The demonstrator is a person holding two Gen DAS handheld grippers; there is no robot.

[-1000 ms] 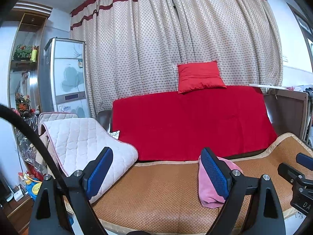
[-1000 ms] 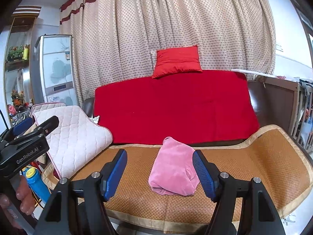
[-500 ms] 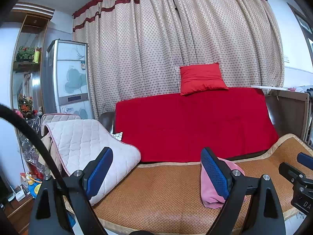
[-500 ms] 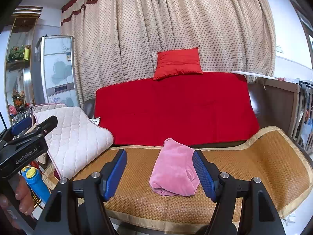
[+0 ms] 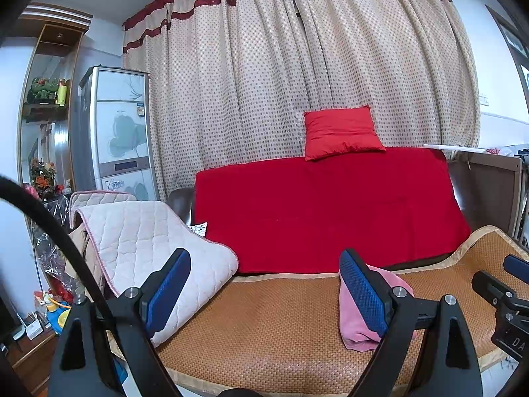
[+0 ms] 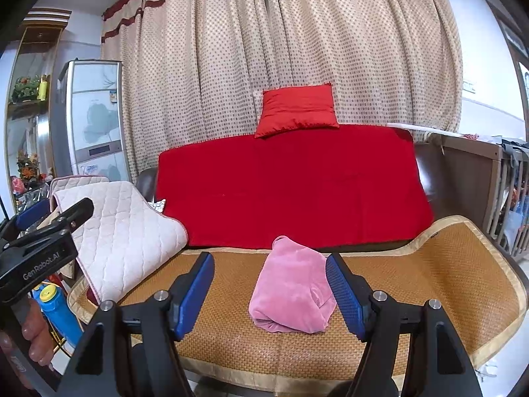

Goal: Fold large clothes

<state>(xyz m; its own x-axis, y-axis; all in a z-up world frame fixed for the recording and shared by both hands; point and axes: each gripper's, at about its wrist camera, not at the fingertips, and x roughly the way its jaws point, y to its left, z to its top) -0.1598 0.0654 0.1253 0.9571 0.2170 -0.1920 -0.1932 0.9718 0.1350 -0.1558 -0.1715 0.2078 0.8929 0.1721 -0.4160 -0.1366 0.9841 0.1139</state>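
A pink garment [image 6: 292, 289], folded into a compact bundle, lies on the woven brown mat [image 6: 429, 274] of the sofa seat. In the left wrist view the bundle [image 5: 355, 327] is partly hidden behind my right-hand finger. My right gripper [image 6: 269, 292] is open and empty, held in front of the bundle and apart from it. My left gripper [image 5: 264, 289] is open and empty, to the left of the bundle, over the mat [image 5: 264, 324]. It also shows at the left edge of the right wrist view [image 6: 46, 231].
A red cover [image 6: 291, 185] drapes the sofa back, with a red cushion [image 6: 297, 107] on top. A quilted cream pad [image 6: 122, 231] hangs over the left armrest. A blue bottle [image 6: 56, 307] stands low at left. A wooden crib [image 6: 479, 185] stands at right. A dotted curtain [image 6: 281, 33] hangs behind.
Both views have tilted slightly: the sofa and bundle sit a little lower in frame. Both grippers stay open and the bundle has not moved.
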